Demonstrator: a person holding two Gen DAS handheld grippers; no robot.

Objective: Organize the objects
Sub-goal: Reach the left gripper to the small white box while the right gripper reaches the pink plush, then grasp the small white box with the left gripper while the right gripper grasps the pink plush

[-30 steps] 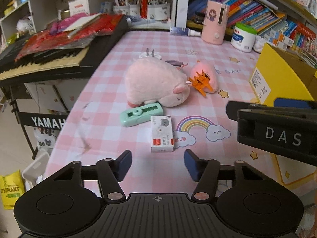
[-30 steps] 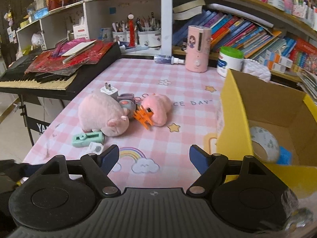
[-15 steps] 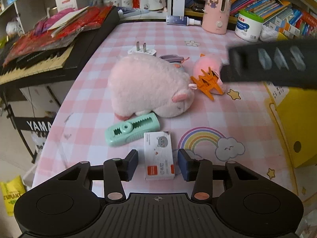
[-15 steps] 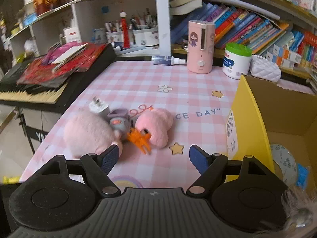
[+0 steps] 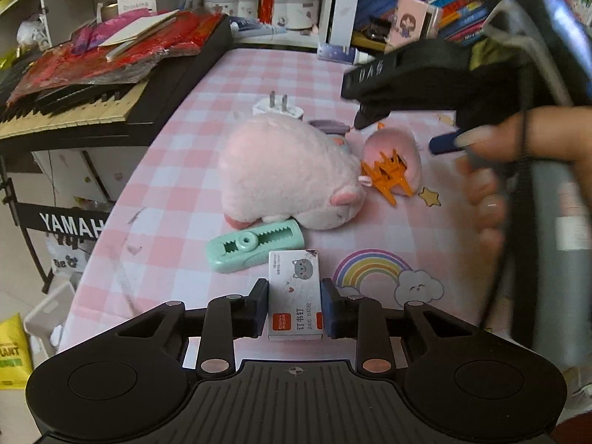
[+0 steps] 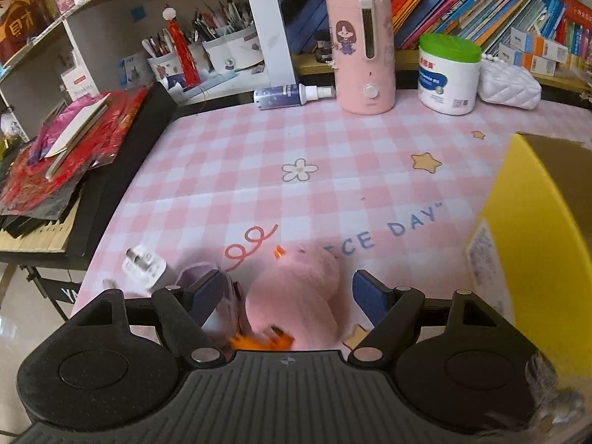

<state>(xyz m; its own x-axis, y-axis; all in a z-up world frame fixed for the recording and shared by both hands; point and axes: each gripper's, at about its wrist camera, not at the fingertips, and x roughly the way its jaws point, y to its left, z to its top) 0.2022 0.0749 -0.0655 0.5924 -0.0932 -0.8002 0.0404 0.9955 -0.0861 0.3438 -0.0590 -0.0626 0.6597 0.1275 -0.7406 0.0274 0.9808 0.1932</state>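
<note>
My left gripper (image 5: 295,307) is shut on a small white staples box (image 5: 295,292) that lies on the pink checked tablecloth (image 5: 259,74). A mint green cutter (image 5: 255,251) lies just beyond it, then a large pink plush (image 5: 285,170). My right gripper (image 6: 288,296) is open, its jaws either side of a small pink plush (image 6: 299,296) with an orange hair claw (image 6: 262,341) at its near end. In the left wrist view the right gripper (image 5: 407,129) hovers over that small plush (image 5: 392,155) and claw (image 5: 386,177). A white plug (image 6: 144,267) lies to its left.
A yellow cardboard box (image 6: 540,229) stands at the right. A keyboard (image 5: 74,103) piled with red papers borders the table's left. A pink humidifier (image 6: 360,51), a green-lidded jar (image 6: 448,74), a spray bottle (image 6: 288,94) and a white pouch (image 6: 508,87) line the back edge.
My left gripper moved forward and closed on the staples box. My right gripper moved forward and down from beside the yellow box until its open jaws straddle the small pink plush.
</note>
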